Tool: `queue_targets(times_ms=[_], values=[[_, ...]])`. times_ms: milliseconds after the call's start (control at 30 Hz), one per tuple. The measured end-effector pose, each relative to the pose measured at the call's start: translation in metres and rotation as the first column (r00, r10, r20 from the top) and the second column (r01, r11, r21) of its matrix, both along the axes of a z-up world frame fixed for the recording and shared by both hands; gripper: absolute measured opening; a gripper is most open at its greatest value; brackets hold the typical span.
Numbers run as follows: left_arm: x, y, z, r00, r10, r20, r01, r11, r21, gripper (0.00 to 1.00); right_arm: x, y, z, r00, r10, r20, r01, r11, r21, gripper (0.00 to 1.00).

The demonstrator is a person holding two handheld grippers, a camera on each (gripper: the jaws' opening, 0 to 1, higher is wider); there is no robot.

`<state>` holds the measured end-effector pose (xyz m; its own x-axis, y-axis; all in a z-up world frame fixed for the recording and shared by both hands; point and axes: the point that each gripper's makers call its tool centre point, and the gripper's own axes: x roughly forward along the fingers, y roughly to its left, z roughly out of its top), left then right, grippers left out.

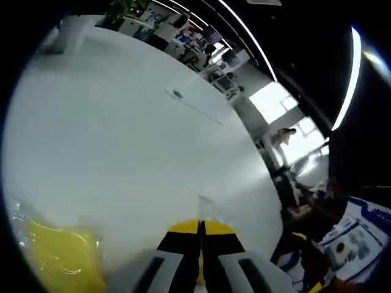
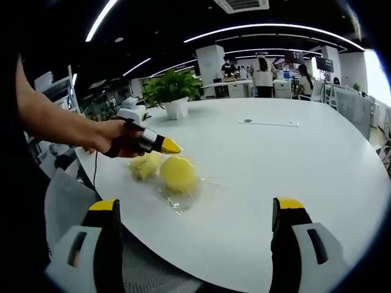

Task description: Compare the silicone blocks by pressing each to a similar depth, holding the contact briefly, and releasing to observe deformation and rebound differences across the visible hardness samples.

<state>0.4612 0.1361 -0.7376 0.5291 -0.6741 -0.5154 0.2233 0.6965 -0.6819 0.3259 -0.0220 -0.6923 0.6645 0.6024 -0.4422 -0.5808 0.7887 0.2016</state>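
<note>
No words, numbers or brand names can be read in either view. In the left gripper view a white and blue printed sheet (image 1: pixel 357 235) at the lower right carries small pictures and lines of print, but the print is too small and blurred to make out. In the right gripper view the far wall signs and screens are too distant to read.
</note>
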Motion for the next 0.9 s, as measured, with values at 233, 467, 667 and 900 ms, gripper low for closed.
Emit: queue_targets(times_ms=[233, 467, 667, 900], values=[[0.014, 0.0, 0.031, 0.992, -0.022, 0.122, 0.021, 1.0, 0.009, 0.0, -0.001, 0.0, 0.004, 1.0, 0.003, 0.01, -0.003, 1.0, 0.001, 0.97], [0.023, -0.003, 0.064, 0.969, -0.085, 0.233, 0.076, 0.996, 0.046, 0.0, 0.002, 0.003, 0.01, 1.0, 0.011, 0.024, -0.011, 1.0, 0.001, 0.97], [0.028, 0.0, 0.086, 0.947, -0.115, 0.301, 0.097, 0.993, 0.072, 0.0, 0.007, 0.004, 0.016, 0.999, 0.009, 0.038, -0.009, 1.0, 0.007, 0.97], [0.032, 0.002, 0.126, 0.908, -0.13, 0.398, 0.114, 0.991, 0.065, 0.0, 0.013, 0.008, 0.021, 0.999, 0.012, 0.052, -0.012, 1.0, 0.013, 0.97]])
